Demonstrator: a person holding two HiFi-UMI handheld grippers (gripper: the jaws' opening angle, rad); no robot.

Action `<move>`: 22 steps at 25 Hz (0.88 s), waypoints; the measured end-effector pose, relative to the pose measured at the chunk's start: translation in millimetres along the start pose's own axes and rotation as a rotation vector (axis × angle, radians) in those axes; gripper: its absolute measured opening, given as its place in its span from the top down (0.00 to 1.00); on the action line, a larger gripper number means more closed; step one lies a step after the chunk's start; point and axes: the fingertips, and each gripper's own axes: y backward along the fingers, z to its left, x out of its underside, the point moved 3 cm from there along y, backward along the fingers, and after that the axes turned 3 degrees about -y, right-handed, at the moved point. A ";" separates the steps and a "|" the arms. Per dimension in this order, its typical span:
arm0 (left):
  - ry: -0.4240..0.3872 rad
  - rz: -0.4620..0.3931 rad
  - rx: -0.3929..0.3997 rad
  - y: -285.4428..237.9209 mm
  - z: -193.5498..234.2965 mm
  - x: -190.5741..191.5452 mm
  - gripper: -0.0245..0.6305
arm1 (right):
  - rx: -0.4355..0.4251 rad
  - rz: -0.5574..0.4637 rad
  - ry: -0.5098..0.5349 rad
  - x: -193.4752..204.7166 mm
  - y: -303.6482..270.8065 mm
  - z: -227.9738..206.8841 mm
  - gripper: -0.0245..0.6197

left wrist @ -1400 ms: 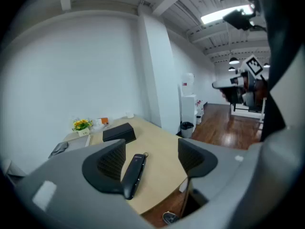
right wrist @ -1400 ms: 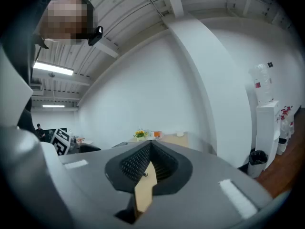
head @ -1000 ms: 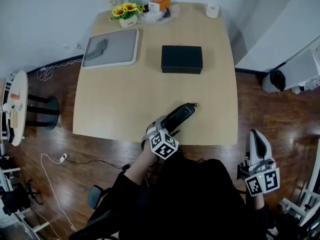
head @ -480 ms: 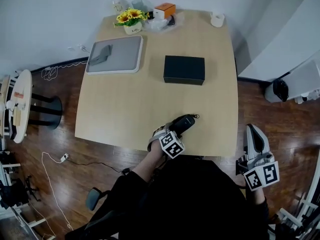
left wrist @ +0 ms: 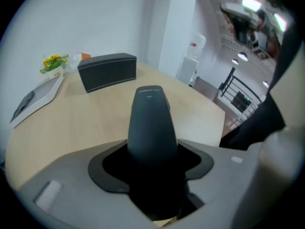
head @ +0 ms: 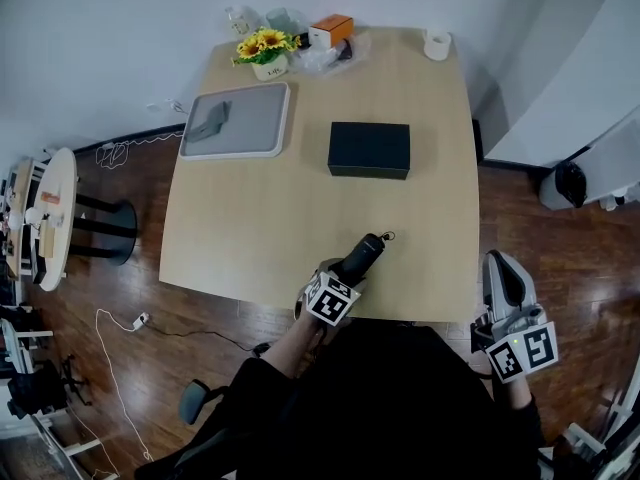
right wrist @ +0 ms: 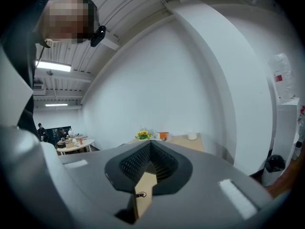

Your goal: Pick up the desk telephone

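Observation:
A black telephone handset (head: 364, 251) is clamped in my left gripper (head: 346, 272) above the front edge of the wooden table (head: 250, 228). In the left gripper view the handset (left wrist: 151, 123) rises out of the jaws and points across the table at a black rectangular box (left wrist: 107, 70). From the head view that box (head: 369, 149) lies flat at mid-table. A small cord loop (head: 388, 236) shows at the handset's far tip. My right gripper (head: 505, 286) hangs off the table's right front corner, its pads (right wrist: 138, 163) pressed together on nothing.
A white tray (head: 262, 120) holding a grey item (head: 208, 121) lies at the back left. Sunflowers (head: 263, 48), an orange box (head: 331, 31) and a white cup (head: 437, 43) line the far edge. A round side table (head: 50, 218) stands left on the wood floor.
The handset in my left gripper now looks shorter and steeper, its tip raised toward the camera. The head view has shifted slightly. The right gripper has hardly moved.

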 end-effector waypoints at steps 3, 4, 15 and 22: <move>0.078 -0.137 -0.039 46.0 7.4 -28.6 0.56 | 0.007 -0.011 -0.002 -2.4 1.7 -3.9 0.96; 0.083 -0.190 -0.059 64.7 9.8 -41.5 0.56 | 0.007 -0.015 0.000 -3.3 1.8 -4.7 0.96; -0.004 -0.565 -0.222 226.8 3.1 -149.3 0.56 | -0.037 -0.045 0.014 -12.5 -1.1 -0.2 0.96; -0.027 -0.623 -0.260 246.1 -3.9 -159.2 0.56 | -0.052 -0.053 0.015 -15.6 -2.1 -1.9 0.96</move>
